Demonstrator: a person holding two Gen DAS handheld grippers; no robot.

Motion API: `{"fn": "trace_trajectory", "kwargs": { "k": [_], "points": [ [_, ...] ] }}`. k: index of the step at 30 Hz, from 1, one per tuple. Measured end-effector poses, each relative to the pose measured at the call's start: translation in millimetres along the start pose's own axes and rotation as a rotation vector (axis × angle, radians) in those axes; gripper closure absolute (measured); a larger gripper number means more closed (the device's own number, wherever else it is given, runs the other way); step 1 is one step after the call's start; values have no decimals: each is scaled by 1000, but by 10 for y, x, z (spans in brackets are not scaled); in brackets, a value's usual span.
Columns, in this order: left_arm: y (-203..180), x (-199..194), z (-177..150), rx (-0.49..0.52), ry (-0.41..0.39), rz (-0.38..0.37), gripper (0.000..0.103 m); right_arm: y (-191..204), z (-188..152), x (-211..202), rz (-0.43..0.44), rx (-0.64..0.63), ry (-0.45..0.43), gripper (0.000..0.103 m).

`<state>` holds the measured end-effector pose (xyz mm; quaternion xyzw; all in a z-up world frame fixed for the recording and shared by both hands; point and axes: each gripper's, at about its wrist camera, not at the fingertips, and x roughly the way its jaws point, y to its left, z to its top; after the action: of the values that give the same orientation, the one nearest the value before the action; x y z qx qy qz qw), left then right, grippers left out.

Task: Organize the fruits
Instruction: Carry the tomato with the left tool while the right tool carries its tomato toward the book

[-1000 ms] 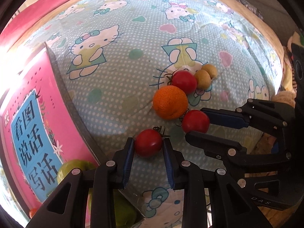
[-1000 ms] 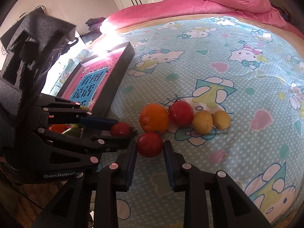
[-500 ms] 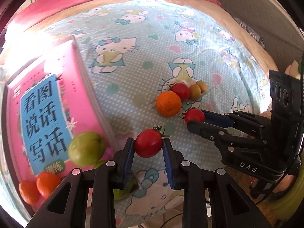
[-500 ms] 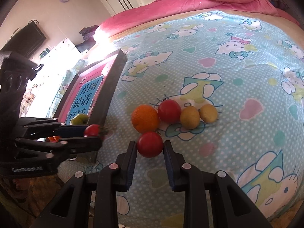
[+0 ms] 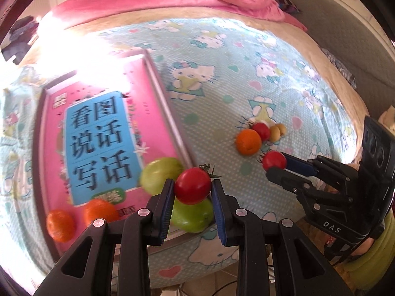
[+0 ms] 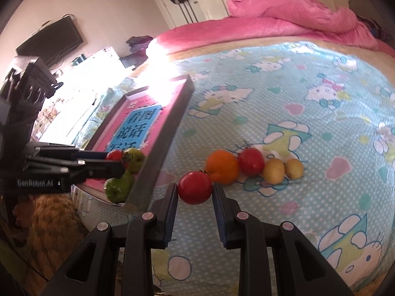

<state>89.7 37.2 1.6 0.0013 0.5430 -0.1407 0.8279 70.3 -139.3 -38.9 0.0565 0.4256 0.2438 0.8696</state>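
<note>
Left gripper has lifted clear of the bedsheet and swung over toward the pink tray; a second ago it was down on the sheet next to the fruit cluster. Its fingers are clamped on a stemmed tomato, held above the tray's near corner, right over two green fruits.

Right gripper has come up too. Its fingers pinch a second tomato, just beside the orange; it looks slightly off the sheet, but I can't confirm that.

Both grips sit across the widest part of the fruit, which probably keeps a round, smooth skin from squirting out.

Tray contents visible in the left view:
- two green fruits at the near edge
- two small oranges at the near left

The tray has a raised rim, so I'd guess it's used as the collection bin to stop things rolling.

Left on the sheet, in a touching row: the orange, a red tomato and two small yellowish fruits.

Judgement: the left gripper is mid-transfer, with release into the tray next. Dropping onto the green fruits could make the tomato bounce or roll, so a bare patch of tray is safer. The right tomato likely follows, well apart from the tray for now.
</note>
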Motion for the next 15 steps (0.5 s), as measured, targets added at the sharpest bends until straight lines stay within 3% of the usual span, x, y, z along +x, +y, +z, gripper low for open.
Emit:
{"fn": "trace_trajectory", "kwargs": {
  "k": [15],
  "points": [
    [616, -318, -122, -138, -58, 93, 72, 358, -21, -71, 67, -106, -35, 74]
  ]
}}
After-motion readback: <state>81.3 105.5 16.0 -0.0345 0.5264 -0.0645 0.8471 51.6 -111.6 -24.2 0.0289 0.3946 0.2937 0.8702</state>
